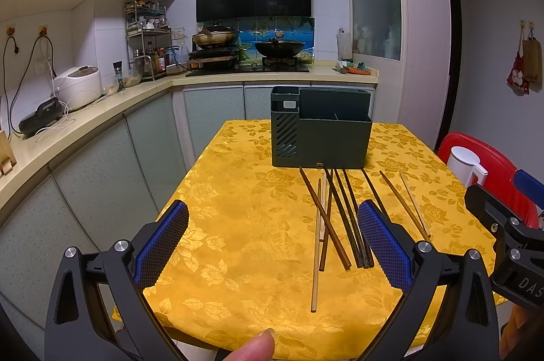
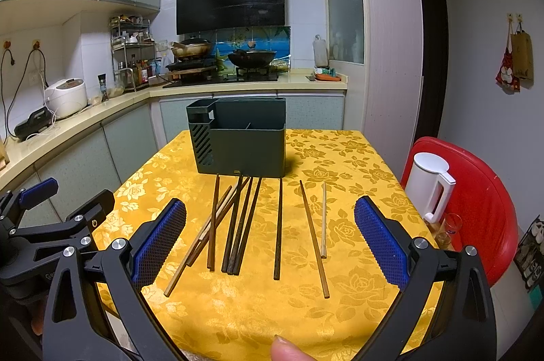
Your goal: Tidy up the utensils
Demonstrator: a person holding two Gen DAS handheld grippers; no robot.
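Chopsticks [image 2: 238, 225] fully visible only right wrist; left hand-held gripper [image 1: 272, 245] overlaps some.

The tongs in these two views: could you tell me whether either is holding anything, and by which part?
Nothing is held. The left tongs and right tongs are both open above the tablecloth; the chopsticks lie loose before the holder.

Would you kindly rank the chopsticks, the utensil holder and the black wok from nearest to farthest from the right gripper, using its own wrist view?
1. Chopsticks: loose on the yellow tablecloth, just ahead of the open right gripper.
2. Utensil holder: at the table's far end.
3. Black wok: on the stove beyond.
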